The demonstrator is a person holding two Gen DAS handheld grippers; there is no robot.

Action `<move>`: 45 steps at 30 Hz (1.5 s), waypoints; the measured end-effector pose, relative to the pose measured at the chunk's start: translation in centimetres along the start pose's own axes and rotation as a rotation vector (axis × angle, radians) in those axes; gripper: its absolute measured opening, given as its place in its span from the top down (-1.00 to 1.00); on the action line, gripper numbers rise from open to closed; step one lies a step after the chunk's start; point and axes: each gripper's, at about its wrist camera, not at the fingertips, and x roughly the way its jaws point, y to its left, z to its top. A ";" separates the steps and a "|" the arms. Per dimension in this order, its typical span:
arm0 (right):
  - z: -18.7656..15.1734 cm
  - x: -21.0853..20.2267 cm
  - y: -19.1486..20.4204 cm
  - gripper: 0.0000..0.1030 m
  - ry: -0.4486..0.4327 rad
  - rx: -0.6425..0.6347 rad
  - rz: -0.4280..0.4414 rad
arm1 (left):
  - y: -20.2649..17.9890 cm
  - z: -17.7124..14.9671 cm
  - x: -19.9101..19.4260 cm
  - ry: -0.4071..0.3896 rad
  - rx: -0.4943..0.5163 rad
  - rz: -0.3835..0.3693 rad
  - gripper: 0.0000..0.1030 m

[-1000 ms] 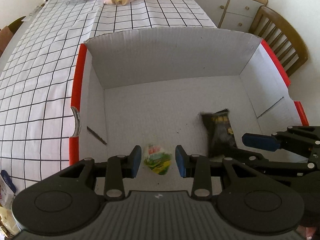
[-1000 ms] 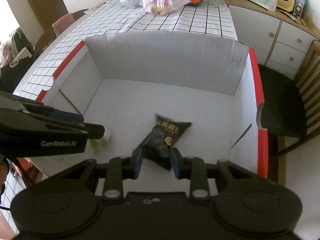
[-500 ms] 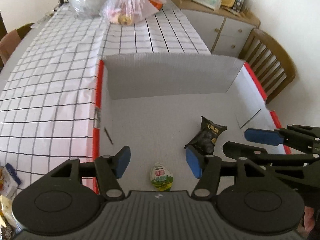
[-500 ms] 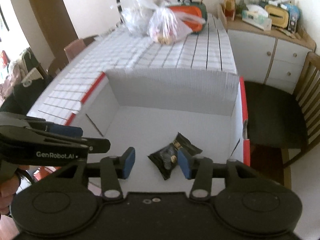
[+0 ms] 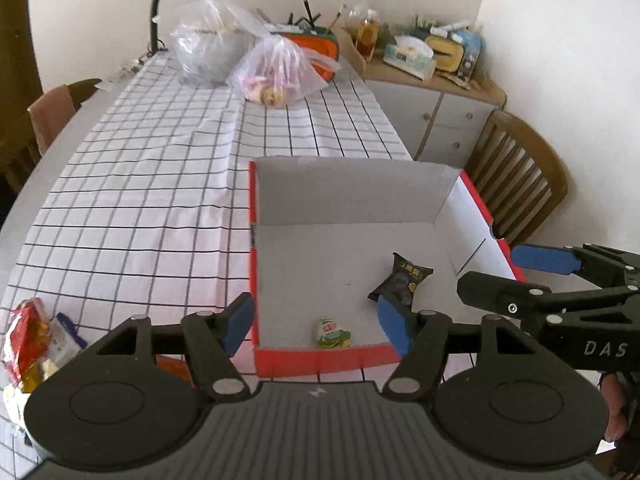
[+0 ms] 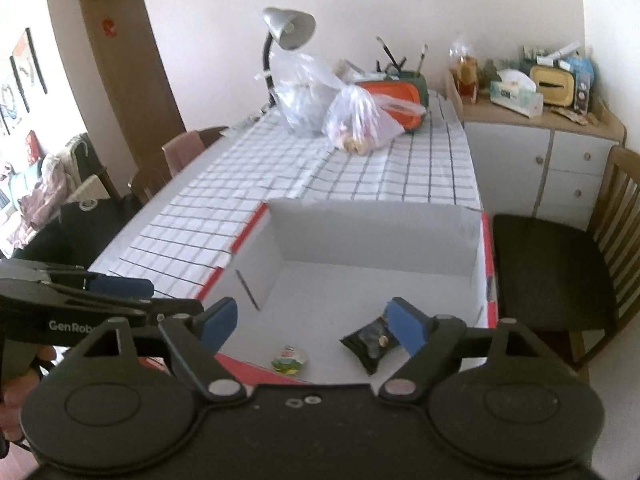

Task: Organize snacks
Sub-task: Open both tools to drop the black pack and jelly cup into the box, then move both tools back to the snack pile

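An open red-and-white cardboard box [image 5: 320, 360] [image 6: 486, 240] stands on the checked tablecloth. Inside it lie a small green-and-white egg-shaped snack [image 5: 333, 333] [image 6: 289, 359] near the front wall and a black snack packet [image 5: 402, 278] [image 6: 372, 342] to its right. My left gripper [image 5: 316, 326] is open and empty, above the box's front edge. My right gripper [image 6: 314, 322] is open and empty, above the box's front part; it also shows in the left wrist view [image 5: 516, 276]. Loose snack packets [image 5: 28, 340] lie on the cloth left of the box.
At the table's far end stand plastic bags [image 5: 276, 76] [image 6: 360, 120], an orange case [image 5: 316, 46] and a desk lamp [image 6: 288, 32]. A wooden chair [image 5: 520, 184] [image 6: 560, 276] stands right of the box, a white cabinet [image 6: 540, 148] behind it.
Both grippers have risen and pulled back from inside the box, opening wider. The green snack and the black packet have been let go and lie on the box floor.
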 end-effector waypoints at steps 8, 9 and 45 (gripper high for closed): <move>-0.6 -1.6 3.7 -0.72 -0.049 -0.036 0.045 | 2.5 -1.8 -3.1 -0.050 -0.034 0.014 -0.37; -0.7 -1.7 4.2 -0.76 -0.056 -0.040 0.050 | 3.0 -2.1 -3.5 -0.062 -0.038 0.019 -0.38; -7.6 8.2 21.5 -0.93 0.137 0.106 -0.141 | 29.1 -9.3 -5.7 0.075 -0.057 0.037 -0.59</move>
